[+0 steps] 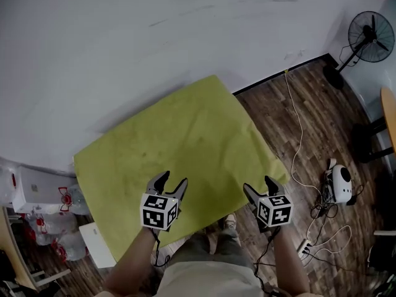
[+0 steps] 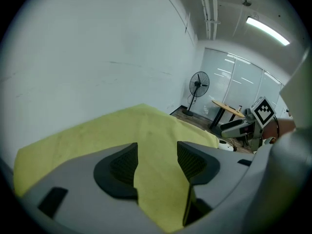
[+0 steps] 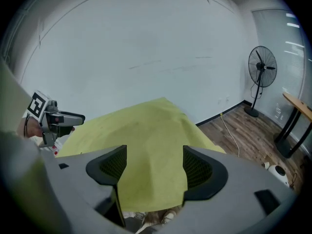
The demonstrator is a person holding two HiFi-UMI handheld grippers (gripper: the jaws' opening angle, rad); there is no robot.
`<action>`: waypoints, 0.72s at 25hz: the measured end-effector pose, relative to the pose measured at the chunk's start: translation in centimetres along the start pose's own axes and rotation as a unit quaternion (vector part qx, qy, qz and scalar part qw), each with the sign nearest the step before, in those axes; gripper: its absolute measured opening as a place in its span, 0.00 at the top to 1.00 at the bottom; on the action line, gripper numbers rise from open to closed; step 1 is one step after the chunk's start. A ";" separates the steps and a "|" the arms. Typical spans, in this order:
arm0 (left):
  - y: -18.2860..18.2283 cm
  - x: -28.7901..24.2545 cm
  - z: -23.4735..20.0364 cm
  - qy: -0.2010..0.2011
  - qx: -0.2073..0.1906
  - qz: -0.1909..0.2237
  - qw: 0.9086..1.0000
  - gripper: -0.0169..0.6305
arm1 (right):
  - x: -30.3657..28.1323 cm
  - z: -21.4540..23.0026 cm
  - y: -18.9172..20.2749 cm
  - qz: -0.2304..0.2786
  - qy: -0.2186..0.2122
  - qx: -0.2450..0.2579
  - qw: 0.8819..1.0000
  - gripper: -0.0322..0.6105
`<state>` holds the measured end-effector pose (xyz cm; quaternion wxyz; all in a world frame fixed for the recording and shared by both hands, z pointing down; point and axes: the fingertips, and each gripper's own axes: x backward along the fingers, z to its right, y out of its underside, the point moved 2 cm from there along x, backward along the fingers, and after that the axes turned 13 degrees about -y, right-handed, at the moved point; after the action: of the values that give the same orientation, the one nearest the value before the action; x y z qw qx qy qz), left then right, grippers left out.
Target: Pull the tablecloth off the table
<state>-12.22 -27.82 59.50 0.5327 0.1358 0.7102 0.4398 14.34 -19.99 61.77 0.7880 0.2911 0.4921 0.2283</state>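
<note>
A yellow-green tablecloth (image 1: 179,141) covers a small table that stands against the white wall, and its edges hang over the sides. My left gripper (image 1: 174,179) is open over the cloth's near edge, left of the middle. My right gripper (image 1: 258,184) is open over the near right corner. In the left gripper view the jaws (image 2: 157,150) stand apart with the cloth (image 2: 122,126) showing between and beyond them, and no pad presses on it. It is the same in the right gripper view: wide jaws (image 3: 154,152) above the cloth (image 3: 146,121). The table under the cloth is hidden.
A standing fan (image 1: 370,37) is at the back right on the wooden floor. A white cable (image 1: 297,129) runs to a power strip (image 1: 305,247) beside a white round device (image 1: 340,183). Plastic bags (image 1: 55,221) and a white box (image 1: 31,190) crowd the left side.
</note>
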 end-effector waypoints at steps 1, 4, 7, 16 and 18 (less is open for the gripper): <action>0.2 -0.7 0.2 -0.004 0.001 -0.008 1.000 0.59 | -0.6 0.5 0.4 -0.010 -0.003 0.000 1.000 0.40; 1.3 -3.0 0.5 -0.016 0.008 -0.033 0.999 0.59 | -2.6 2.0 1.0 -0.029 -0.014 -0.001 0.999 0.39; 3.1 -4.8 0.7 -0.026 0.013 -0.064 0.997 0.58 | -4.1 3.3 0.9 -0.017 -0.027 0.000 0.999 0.35; 7.3 -8.5 1.7 -0.054 0.019 -0.128 0.990 0.50 | -6.9 8.3 3.3 -0.072 -0.006 0.016 0.997 0.30; 8.5 -9.2 1.7 -0.069 0.007 -0.142 0.987 0.50 | -7.2 9.3 4.2 -0.093 0.010 0.028 0.995 0.29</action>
<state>-9.41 -28.19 71.78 0.6367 0.0676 0.6865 0.3447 19.53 -23.82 72.52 0.7925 0.2638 0.5311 0.1425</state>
